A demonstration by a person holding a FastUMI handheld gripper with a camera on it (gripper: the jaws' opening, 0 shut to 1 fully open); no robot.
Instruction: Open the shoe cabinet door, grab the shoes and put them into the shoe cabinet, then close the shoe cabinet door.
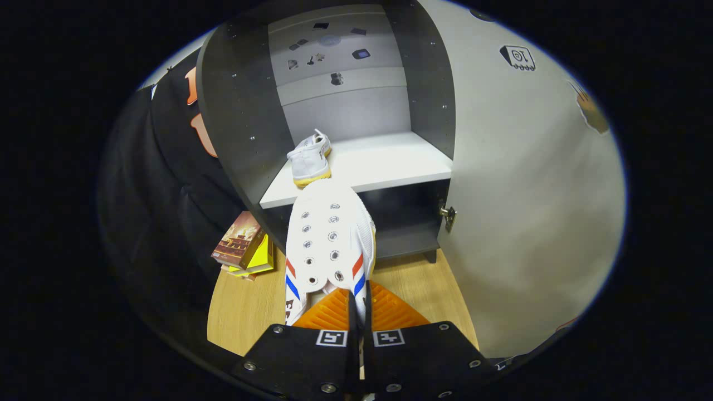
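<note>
claw (359, 303) pinching shoe (328, 245) at heel, toe pointing ahead toward shelf (390, 159)

staged home entryway in a booth, open shoe cabinet (356, 161), wooden floor (245, 312), black cloth wall (161, 184)

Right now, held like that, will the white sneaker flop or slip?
Probably droops some: the hand-held gripper is shut on a thin edge of the sneaker, whose toe hangs ahead unsupported. It looks like soft, light canvas. Slip seems unlikely; it may swing near the shelf.
</note>
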